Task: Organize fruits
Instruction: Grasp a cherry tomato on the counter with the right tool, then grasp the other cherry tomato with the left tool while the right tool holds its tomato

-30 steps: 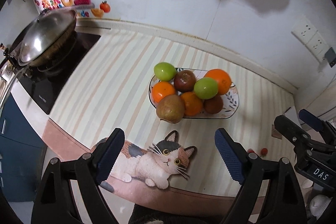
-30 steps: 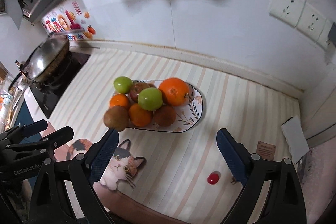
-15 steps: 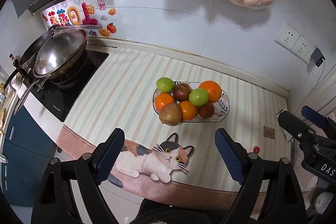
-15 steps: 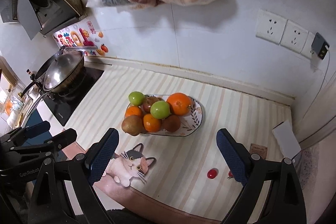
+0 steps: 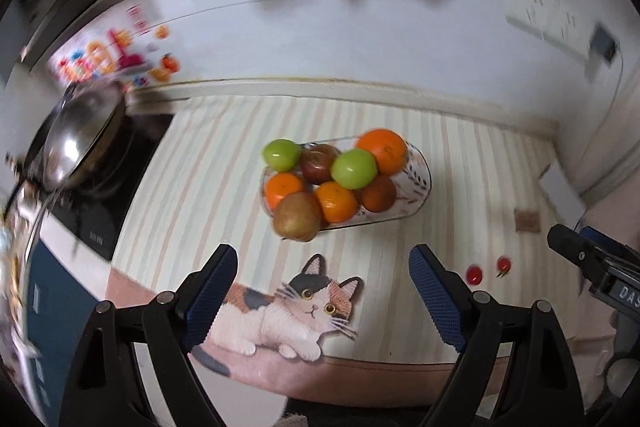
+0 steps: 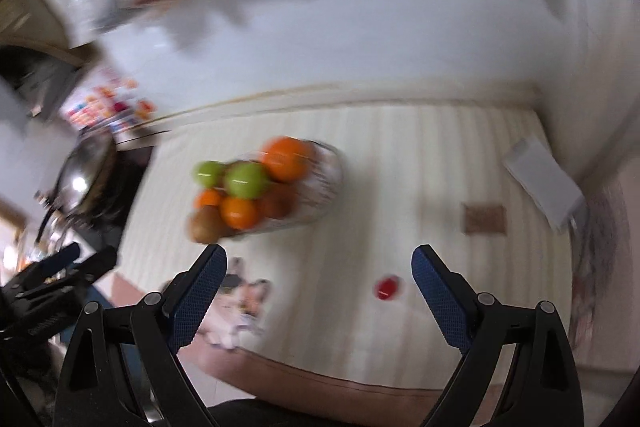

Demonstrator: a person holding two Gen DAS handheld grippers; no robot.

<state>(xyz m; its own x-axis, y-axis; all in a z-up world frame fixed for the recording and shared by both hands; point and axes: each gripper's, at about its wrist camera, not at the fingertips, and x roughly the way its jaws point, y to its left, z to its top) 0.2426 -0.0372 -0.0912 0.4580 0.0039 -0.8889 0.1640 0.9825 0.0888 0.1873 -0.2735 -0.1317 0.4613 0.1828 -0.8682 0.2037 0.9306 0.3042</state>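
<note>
An oval patterned plate on the striped counter holds several fruits: oranges, green apples and brown fruits. A brown pear sits at its near left edge. The plate shows blurred in the right wrist view. Two small red fruits lie on the counter to the right; one shows in the right wrist view. My left gripper is open and empty, above the counter's front edge. My right gripper is open and empty, to the right, also near the front edge.
A steel wok sits on a black hob at the left. A cat picture marks the counter's front. A brown card and a white box lie at the right. Bags hang on the wall above.
Both views are now blurred by motion. Both grippers have dropped and tilted towards the counter, so the plate looks larger. Both stay open.
</note>
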